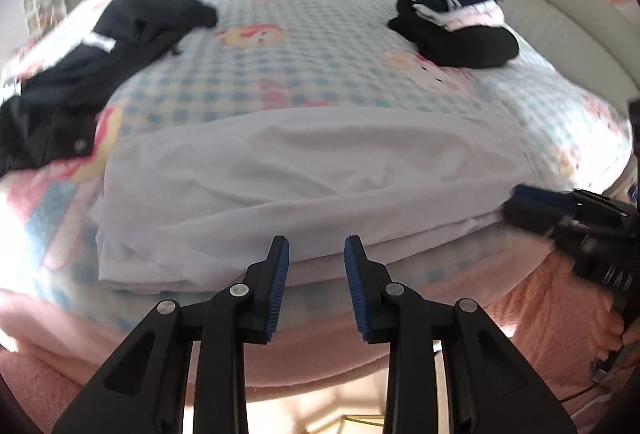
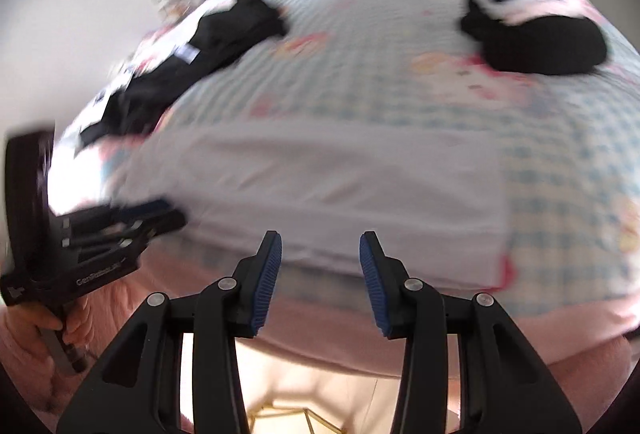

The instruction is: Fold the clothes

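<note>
A white garment lies folded in a flat rectangle near the bed's front edge, also seen blurred in the right wrist view. My left gripper is open just in front of its near edge, nothing between the blue pads. My right gripper is open too, at the garment's near edge, empty. The right gripper shows at the right in the left wrist view; the left gripper shows at the left of the right wrist view, held by a hand.
A checked cartoon bedsheet covers the bed. Dark unfolded clothes lie at the left. A stack of folded dark and light clothes sits far right by the grey headboard. A pink blanket hangs over the front edge.
</note>
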Available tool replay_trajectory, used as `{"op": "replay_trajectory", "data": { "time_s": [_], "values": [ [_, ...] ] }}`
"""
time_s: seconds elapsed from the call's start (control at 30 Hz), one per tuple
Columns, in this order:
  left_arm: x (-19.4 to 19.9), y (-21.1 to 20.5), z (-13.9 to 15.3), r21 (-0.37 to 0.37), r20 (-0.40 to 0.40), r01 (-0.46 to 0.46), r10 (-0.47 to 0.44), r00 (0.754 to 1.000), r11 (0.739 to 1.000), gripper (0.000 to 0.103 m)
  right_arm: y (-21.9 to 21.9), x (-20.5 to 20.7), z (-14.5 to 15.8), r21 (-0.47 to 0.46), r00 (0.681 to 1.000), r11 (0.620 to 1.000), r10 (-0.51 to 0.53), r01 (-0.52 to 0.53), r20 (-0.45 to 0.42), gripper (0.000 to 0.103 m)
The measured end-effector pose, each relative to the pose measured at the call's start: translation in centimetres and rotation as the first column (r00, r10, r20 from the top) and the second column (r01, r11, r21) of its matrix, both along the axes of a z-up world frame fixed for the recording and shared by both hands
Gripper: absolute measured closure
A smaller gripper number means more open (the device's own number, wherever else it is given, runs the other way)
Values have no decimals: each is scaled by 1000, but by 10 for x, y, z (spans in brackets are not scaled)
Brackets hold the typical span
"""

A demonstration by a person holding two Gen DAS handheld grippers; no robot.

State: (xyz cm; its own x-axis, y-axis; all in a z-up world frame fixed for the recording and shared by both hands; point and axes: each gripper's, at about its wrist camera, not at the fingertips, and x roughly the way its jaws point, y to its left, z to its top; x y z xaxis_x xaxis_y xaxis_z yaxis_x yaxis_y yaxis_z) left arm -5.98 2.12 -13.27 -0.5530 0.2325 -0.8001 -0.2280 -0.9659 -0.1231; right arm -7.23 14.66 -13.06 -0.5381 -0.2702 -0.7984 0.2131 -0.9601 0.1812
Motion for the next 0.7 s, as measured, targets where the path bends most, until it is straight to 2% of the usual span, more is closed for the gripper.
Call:
{"op": "replay_trajectory", "data": {
  "time_s": [0.13, 0.3, 0.4, 0.47, 0.7],
  "values": [
    [0, 13, -9, -102, 23, 2, 0, 1000, 995, 72, -23, -1, -14, 2, 996, 997, 71, -71, 49, 62],
    [-4, 15, -20, -186, 78, -35, 50, 996, 982, 72, -30, -8, -30, 37, 993, 997, 66, -70, 94, 62],
    [-3, 19, -17, -218, 56, -43, 56, 997, 975, 72, -23, -9, -30, 2, 993, 999, 48, -49, 105, 62],
    [-3, 21, -15, -229, 33, -42, 51, 998, 973, 72, -21, -12, -29, -3, 993, 999, 42, -42, 108, 62],
    [-11, 17, -6, -154, -11, -53, 52, 999, 987, 72, -21, -11, -24, 6, 993, 999, 34, -35, 109, 62]
  ]
}}
